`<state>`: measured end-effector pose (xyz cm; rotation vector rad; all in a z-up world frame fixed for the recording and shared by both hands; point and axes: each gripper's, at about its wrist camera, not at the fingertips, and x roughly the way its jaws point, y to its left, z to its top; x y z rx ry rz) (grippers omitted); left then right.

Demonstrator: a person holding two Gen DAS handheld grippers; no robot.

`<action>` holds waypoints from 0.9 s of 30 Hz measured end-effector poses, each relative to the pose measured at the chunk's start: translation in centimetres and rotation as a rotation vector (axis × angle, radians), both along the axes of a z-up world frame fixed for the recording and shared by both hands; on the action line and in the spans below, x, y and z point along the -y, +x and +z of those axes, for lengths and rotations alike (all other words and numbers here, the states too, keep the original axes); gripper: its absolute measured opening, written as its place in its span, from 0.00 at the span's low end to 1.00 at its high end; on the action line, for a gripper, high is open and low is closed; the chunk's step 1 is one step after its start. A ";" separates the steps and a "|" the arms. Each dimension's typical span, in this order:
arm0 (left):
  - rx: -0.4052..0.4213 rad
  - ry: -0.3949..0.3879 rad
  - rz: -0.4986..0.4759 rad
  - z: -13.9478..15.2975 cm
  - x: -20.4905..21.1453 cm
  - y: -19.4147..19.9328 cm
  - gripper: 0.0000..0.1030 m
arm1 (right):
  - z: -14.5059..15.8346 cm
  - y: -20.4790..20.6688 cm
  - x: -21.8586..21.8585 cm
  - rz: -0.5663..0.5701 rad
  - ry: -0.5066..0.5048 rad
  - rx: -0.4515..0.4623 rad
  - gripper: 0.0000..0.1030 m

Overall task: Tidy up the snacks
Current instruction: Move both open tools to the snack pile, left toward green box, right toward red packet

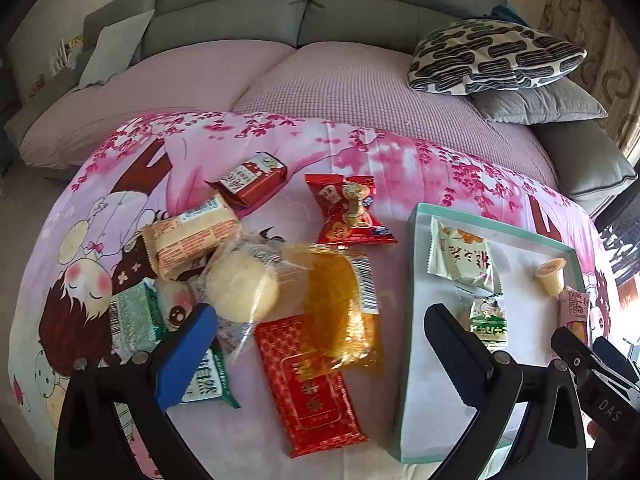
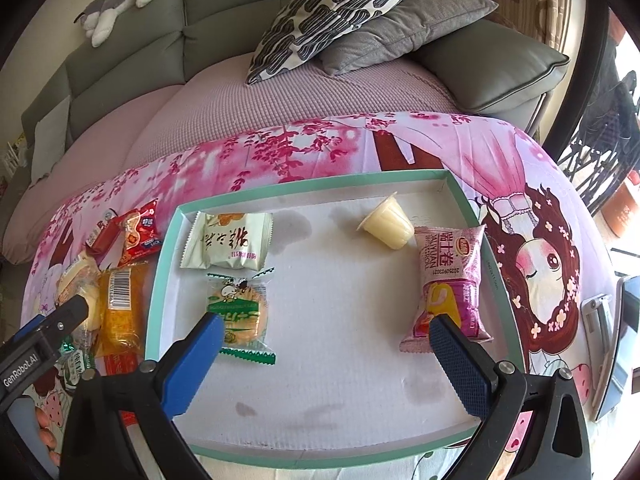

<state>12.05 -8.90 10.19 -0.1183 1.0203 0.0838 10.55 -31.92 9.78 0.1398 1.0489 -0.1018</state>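
- Sofa [image 1: 280,20] behind, a pink cartoon cloth [image 1: 360,148] spread in front.
- Teal-rimmed tray [image 2: 160,280] on the cloth, holding four snacks.
- Loose snacks piled left of the tray, among them a red packet [image 1: 308,384].
- Left gripper [image 1: 320,336] above the pile, jaws apart, empty.
- Right gripper [image 2: 326,340] over the tray, jaws apart, empty.
- Jelly cup [image 2: 388,222] tipped near the tray's far rim.

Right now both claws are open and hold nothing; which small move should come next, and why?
Probably lower the left claw onto the orange-yellow cake packet between its open fingers. The tray holds only four snacks, the pile outside it is not yet sorted, and this packet lies on top, nearest the tray.
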 end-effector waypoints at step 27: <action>-0.015 0.037 0.172 -0.5 -9.4 -4.1 1.00 | -1.9 -0.5 -13.2 0.298 0.052 -0.085 1.00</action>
